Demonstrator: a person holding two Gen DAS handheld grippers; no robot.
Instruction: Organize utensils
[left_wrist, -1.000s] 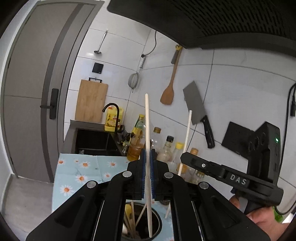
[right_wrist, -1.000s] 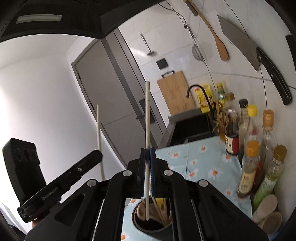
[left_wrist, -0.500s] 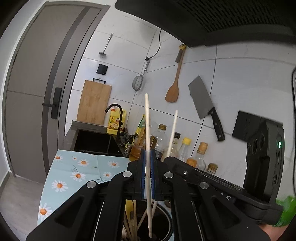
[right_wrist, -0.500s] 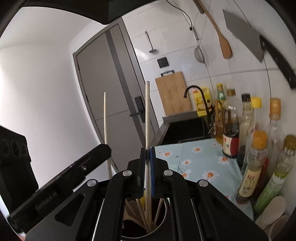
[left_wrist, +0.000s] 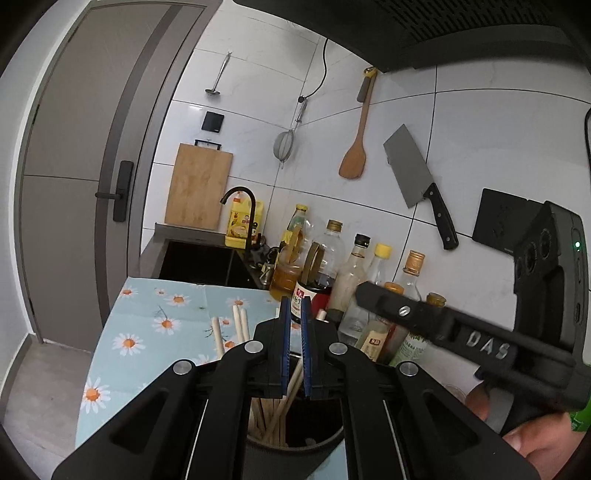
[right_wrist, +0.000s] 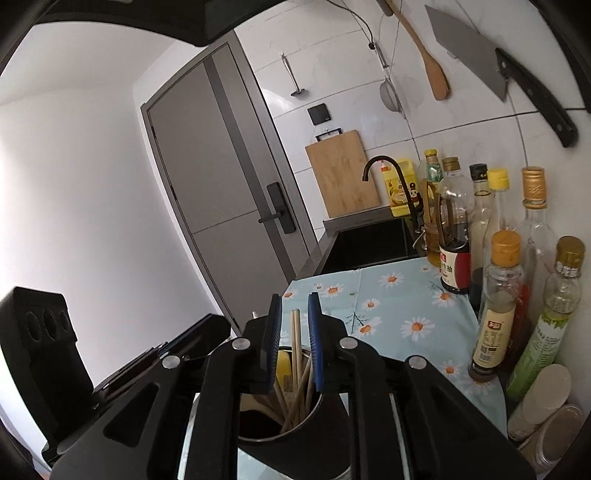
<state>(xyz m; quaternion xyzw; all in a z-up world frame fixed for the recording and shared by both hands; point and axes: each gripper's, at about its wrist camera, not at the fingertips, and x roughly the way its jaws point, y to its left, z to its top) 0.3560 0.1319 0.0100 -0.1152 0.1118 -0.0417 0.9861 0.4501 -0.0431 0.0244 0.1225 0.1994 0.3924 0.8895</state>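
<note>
- The chopsticks (right_wrist: 295, 363) now stand loose in the dark utensil holder (right_wrist: 325, 413), tips poking above its rim; half a second ago each gripper still pinched one upright.
- The left gripper (left_wrist: 293, 325) hangs directly over the holder with its blue pads apart and nothing between them.
- The right gripper (right_wrist: 293, 328) is likewise spread wide (chopstick tips show through the gap, untouched).
- The holder sits on a pale blue daisy-print cloth (right_wrist: 402, 299) covering the counter.
- Oil and sauce bottles (right_wrist: 454, 229) line the tiled wall; a black faucet (right_wrist: 384, 166) and a sink lie beyond.
- A cleaver (left_wrist: 413, 173), a wooden spatula (left_wrist: 354, 155) and a cutting board (left_wrist: 197, 186) hang by the grey door (left_wrist: 85, 155).
</note>
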